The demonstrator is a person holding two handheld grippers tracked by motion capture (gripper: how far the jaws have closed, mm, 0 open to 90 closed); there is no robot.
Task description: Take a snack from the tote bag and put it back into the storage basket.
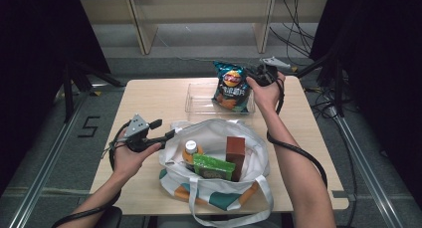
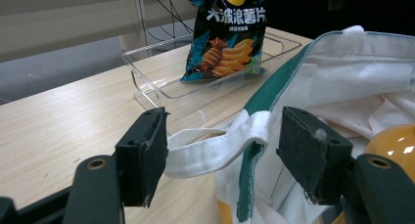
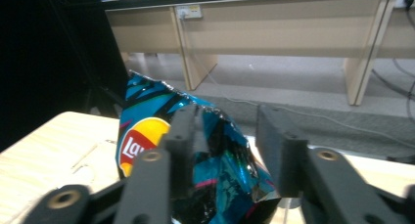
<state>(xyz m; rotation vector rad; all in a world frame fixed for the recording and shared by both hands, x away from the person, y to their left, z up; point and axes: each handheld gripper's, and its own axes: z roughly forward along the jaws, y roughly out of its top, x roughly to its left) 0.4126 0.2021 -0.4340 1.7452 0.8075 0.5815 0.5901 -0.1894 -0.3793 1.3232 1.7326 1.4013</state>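
A blue chip bag (image 1: 231,86) stands upright in a clear tray (image 1: 199,106) at the back of the table. My right gripper (image 1: 251,73) is at the bag's top right corner. In the right gripper view the crinkled top of the chip bag (image 3: 147,116) lies between the jaws of the right gripper (image 3: 225,136), which stand apart without pressing it. A white tote bag (image 1: 214,133) with green trim lies in front. My left gripper (image 2: 220,145) is open at the tote's left rim, and the white strap (image 2: 210,148) runs loosely between its jaws.
Inside the tote are an orange bottle (image 1: 190,151), a green packet (image 1: 214,167) and a brown box (image 1: 235,151). Bare tabletop (image 1: 149,96) lies left of the tray. Wooden benches (image 1: 199,14) stand beyond the table, with cables (image 1: 293,39) on the floor at the right.
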